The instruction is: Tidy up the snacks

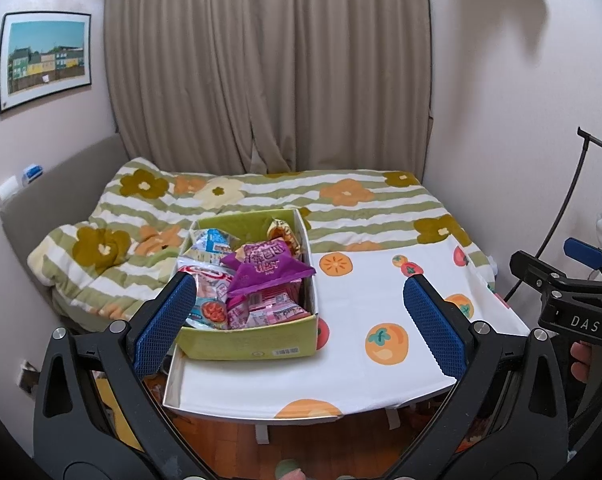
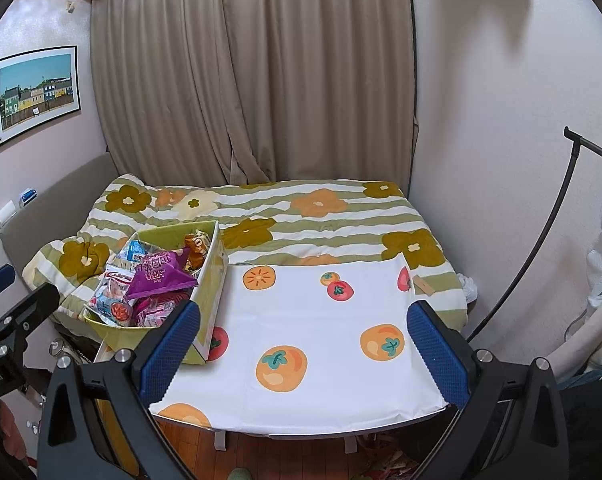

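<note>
The green box (image 1: 245,346) of snack packets (image 1: 267,270) sits at the table's (image 1: 381,384) left edge; the left gripper (image 1: 299,328) and right gripper (image 2: 303,350) both gape, holding nothing.

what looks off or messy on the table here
The green box sits at the table's left edge, overfilled: the purple packet and other snack packets are heaped above its rim. Nothing has spilled onto the cloth.
</note>
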`<action>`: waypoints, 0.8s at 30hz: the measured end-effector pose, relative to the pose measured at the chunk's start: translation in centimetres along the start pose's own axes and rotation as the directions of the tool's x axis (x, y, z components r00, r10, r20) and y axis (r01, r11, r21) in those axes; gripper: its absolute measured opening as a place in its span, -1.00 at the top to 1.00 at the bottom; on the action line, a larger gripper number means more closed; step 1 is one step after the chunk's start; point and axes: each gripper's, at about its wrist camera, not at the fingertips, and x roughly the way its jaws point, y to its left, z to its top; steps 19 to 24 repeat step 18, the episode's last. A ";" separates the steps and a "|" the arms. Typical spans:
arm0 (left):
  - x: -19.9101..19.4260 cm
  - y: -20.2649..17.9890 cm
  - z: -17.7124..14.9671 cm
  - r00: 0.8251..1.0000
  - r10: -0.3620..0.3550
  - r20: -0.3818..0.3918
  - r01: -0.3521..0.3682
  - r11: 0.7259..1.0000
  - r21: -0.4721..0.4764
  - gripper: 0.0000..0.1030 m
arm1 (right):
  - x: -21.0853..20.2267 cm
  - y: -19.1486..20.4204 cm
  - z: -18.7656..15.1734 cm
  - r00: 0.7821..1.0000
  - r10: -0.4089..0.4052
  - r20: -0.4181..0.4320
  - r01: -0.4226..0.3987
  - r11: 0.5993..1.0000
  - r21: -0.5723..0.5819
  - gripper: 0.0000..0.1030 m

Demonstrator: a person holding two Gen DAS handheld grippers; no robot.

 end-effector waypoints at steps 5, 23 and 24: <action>0.4 0.8 0.4 0.999 0.032 0.004 -0.032 0.999 -0.007 -0.99 | 0.0 0.1 0.0 1.000 -0.002 0.000 0.002 1.000 0.000 -0.99; 1.7 2.2 0.6 1.000 0.013 0.014 -0.013 1.000 -0.015 -0.99 | 0.7 0.8 0.1 1.000 -0.006 -0.012 0.006 1.000 -0.001 -0.99; 1.7 2.2 0.6 1.000 0.013 0.014 -0.013 1.000 -0.015 -0.99 | 0.7 0.8 0.1 1.000 -0.006 -0.012 0.006 1.000 -0.001 -0.99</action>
